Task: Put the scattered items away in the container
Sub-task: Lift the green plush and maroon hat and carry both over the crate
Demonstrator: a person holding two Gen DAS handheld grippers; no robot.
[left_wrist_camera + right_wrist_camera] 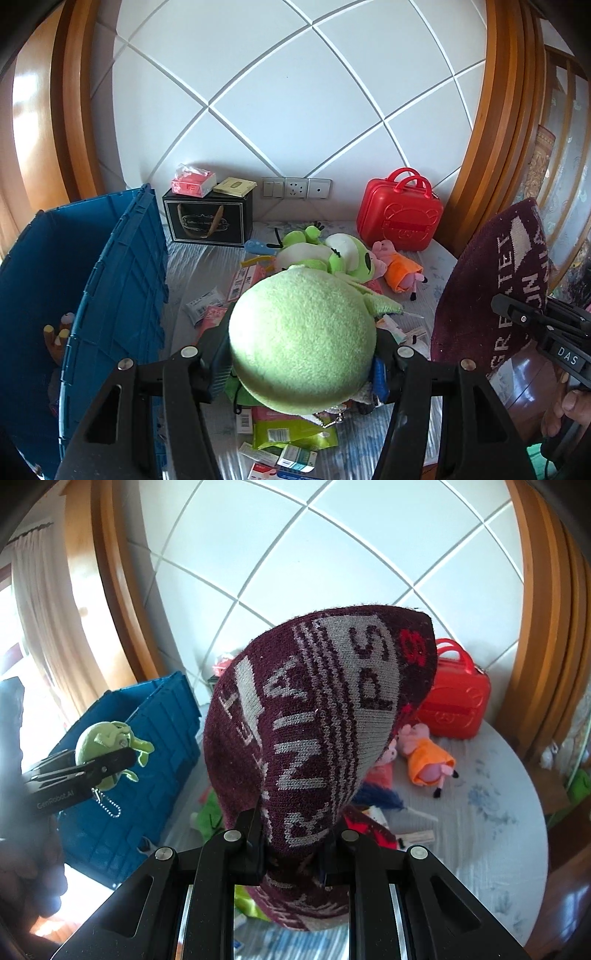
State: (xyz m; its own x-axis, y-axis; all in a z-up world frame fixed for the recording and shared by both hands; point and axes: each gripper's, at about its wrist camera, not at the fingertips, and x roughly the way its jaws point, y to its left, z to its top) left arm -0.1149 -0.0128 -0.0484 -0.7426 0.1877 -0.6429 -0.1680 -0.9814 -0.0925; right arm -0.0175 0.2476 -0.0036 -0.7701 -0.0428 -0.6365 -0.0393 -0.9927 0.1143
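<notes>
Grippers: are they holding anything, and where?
Left gripper clamps the green plush by its round body. Right gripper pinches the knit hat at its lower edge.

White padded wall [295,110] behind, crossed by diagonal seams; wooden frame [506,110] curving up each side. Switch and socket plates [296,187] set low on wall. Pale curtain [40,620] at left with daylight behind. Round table [480,830] under pale cloth, faint blue print
</notes>
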